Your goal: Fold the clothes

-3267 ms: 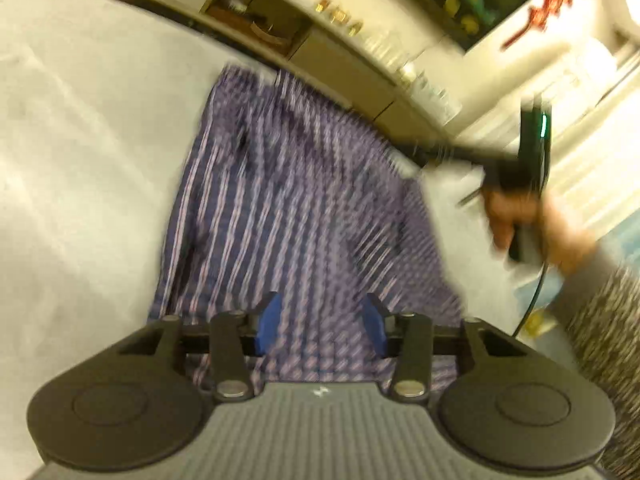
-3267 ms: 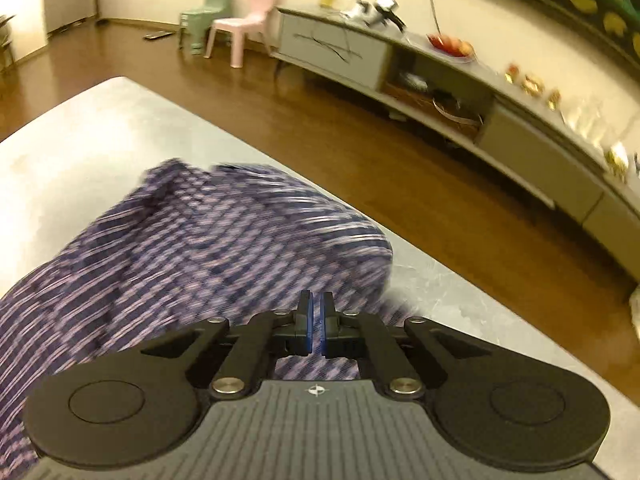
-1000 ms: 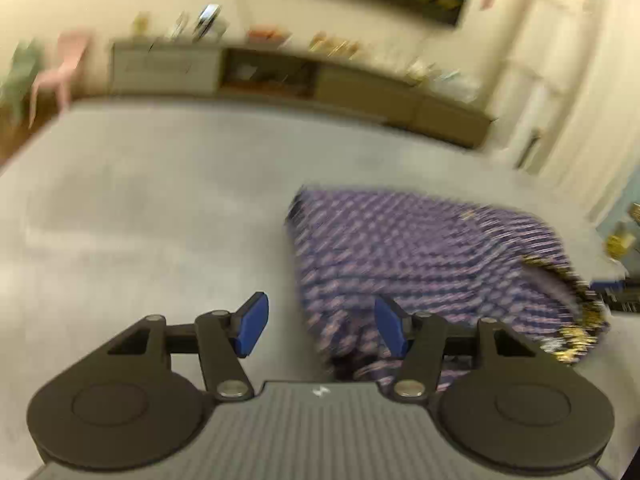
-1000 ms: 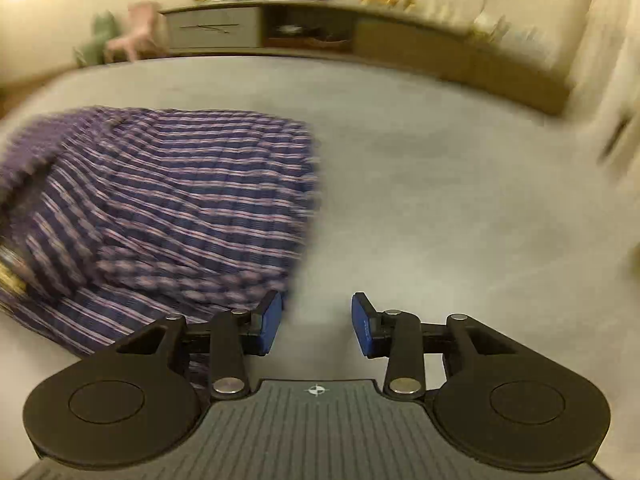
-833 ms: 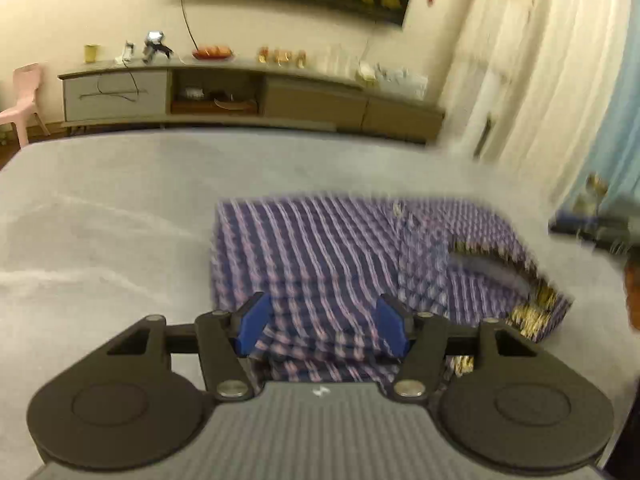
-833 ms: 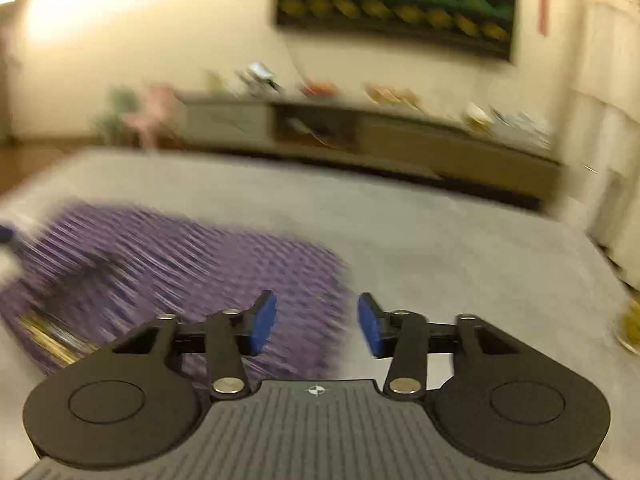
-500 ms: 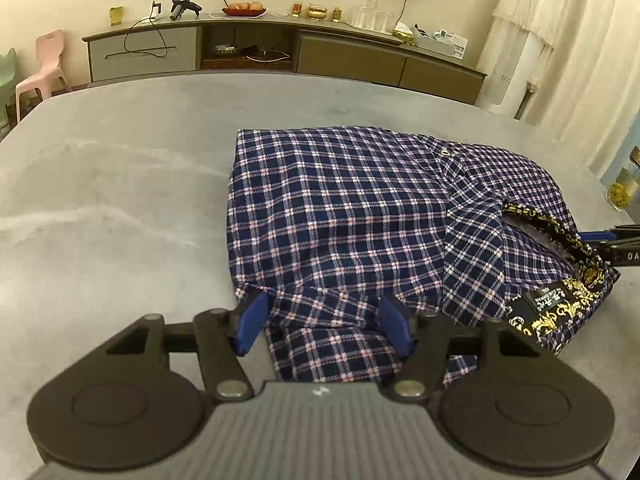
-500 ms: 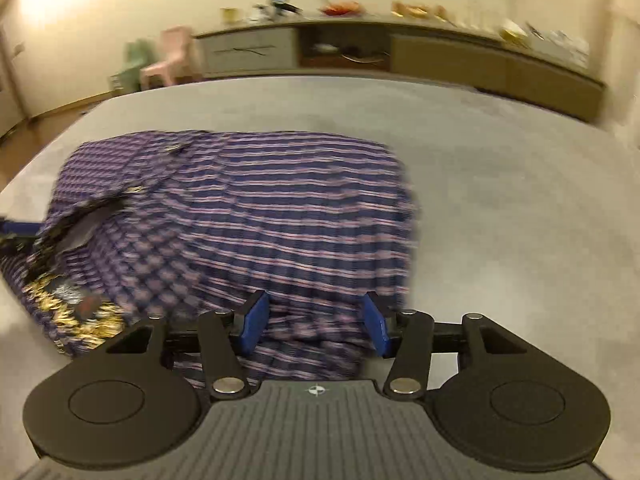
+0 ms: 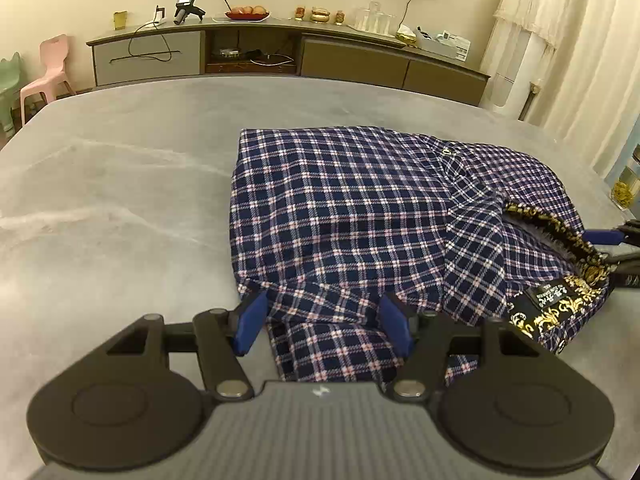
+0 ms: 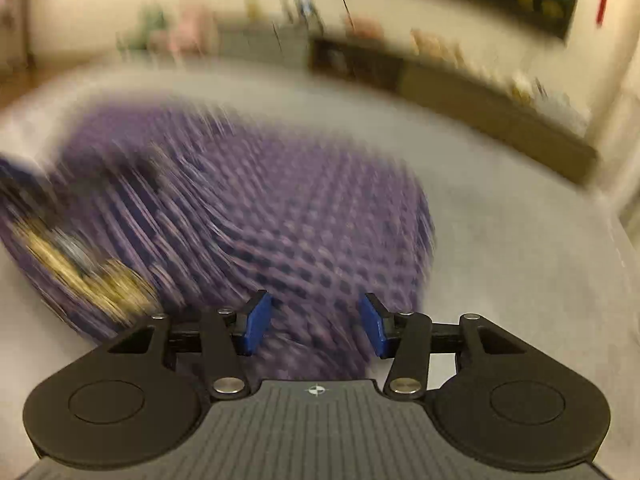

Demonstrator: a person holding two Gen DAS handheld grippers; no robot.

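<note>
While your left gripper (image 9: 320, 322) hovers low at the near edge of the plaid shirt (image 9: 360, 216), its fingers (image 9: 250, 322) are spread wide and pinch nothing, straddling a loose flap of cloth that sticks out toward you. One shirt lies on the grey tabletop (image 9: 120, 184), right of centre, doubled into a rough rectangle with the gold-trimmed collar (image 9: 560, 280) at its right end. That flap probably wants tucking or another fold, which would explain your low approach. Your right gripper (image 10: 314, 322) also has its fingers apart and empty over the shirt's near edge; its view is heavily blurred, so contact with the cloth is hard to judge. Two grippers, one garment.
</note>
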